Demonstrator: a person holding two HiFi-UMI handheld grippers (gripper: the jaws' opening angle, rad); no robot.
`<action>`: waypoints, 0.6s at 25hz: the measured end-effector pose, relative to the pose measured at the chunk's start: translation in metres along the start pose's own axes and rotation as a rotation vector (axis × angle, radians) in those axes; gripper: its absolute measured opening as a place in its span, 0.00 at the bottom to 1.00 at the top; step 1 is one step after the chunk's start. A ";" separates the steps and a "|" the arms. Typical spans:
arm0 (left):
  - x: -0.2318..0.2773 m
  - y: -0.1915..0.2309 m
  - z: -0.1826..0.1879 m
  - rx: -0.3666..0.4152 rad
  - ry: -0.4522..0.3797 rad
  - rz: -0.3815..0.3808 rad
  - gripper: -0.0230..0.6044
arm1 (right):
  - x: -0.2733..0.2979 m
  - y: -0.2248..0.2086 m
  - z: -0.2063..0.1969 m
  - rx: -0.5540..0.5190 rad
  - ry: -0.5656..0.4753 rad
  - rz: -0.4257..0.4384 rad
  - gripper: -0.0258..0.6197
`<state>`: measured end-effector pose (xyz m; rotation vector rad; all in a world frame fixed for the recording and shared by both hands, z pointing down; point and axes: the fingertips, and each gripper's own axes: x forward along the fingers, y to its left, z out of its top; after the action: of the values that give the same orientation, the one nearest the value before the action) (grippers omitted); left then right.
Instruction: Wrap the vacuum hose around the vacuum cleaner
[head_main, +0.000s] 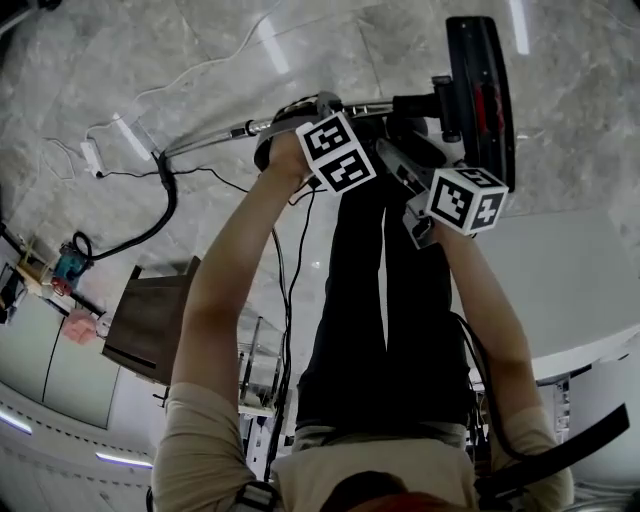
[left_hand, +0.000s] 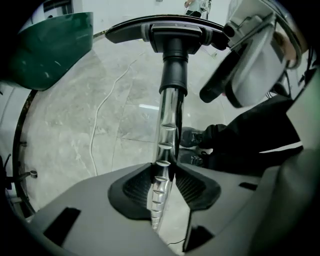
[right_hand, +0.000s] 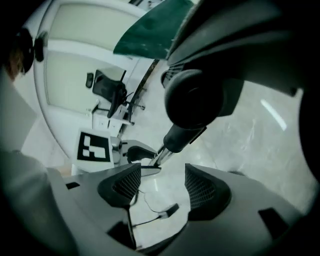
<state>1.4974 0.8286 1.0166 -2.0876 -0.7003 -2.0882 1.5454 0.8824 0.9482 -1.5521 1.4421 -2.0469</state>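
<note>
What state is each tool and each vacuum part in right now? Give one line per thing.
left tool, shut on the metal tube
right tool, open, nothing between its jaws
metal tube, clamped, joined to the floor head
floor head, fitted on the tube's far end

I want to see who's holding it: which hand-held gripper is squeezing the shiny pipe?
The left hand-held gripper: it pinches the shiny pipe. The right hand-held gripper is open, with nothing between its jaws.
</note>
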 end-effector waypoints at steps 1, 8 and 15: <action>-0.005 0.000 0.001 -0.012 -0.009 0.006 0.28 | 0.001 0.001 -0.001 -0.087 0.021 -0.035 0.44; -0.028 0.006 0.006 -0.069 -0.078 0.056 0.28 | 0.020 0.014 0.036 -0.216 -0.103 -0.066 0.51; -0.053 0.011 0.014 -0.093 -0.126 0.095 0.28 | 0.033 0.026 0.057 -0.037 -0.202 -0.043 0.51</action>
<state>1.5171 0.8110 0.9668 -2.2700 -0.5157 -1.9898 1.5682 0.8150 0.9478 -1.7616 1.3903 -1.8331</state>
